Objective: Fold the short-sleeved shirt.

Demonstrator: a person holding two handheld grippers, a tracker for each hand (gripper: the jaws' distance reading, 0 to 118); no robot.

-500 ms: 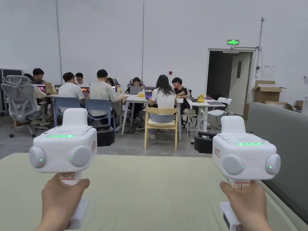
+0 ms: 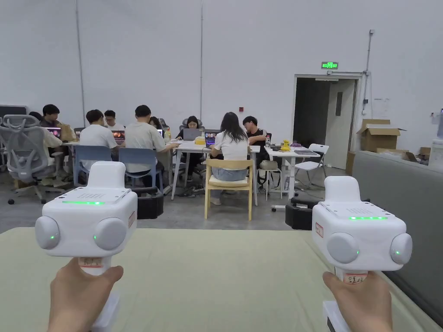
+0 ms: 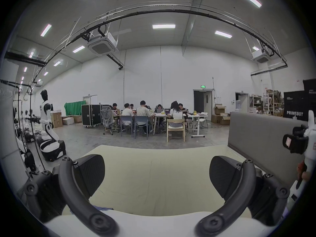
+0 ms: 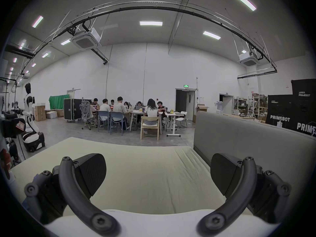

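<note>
Step in hand: start position, nothing gripped. The person holds the left gripper and the right gripper level above the pale yellow-green padded bench, both aimed forward into the room. In the left gripper view its two black fingers stand spread wide with bare bench between them; the right gripper view gives the same reading for the right gripper — fingers apart, holding nothing.

The short-sleeved shirt cannot be placed: the bench surface in sight carries no garment. Judged from this, folding has not begun, or the shirt lies nearer the person, below the frame edges.

Next move, as a judgement: tip both grippers and the head downward to find the shirt, then bring spread fingers to a hem or shoulder edge.

Hard to make out: a white strip along the bottom of both gripper views — gripper housing or cloth, unclear. In the head view the white gripper housings cover the fingers. A grey upholstered partition borders the bench on the right.
</note>
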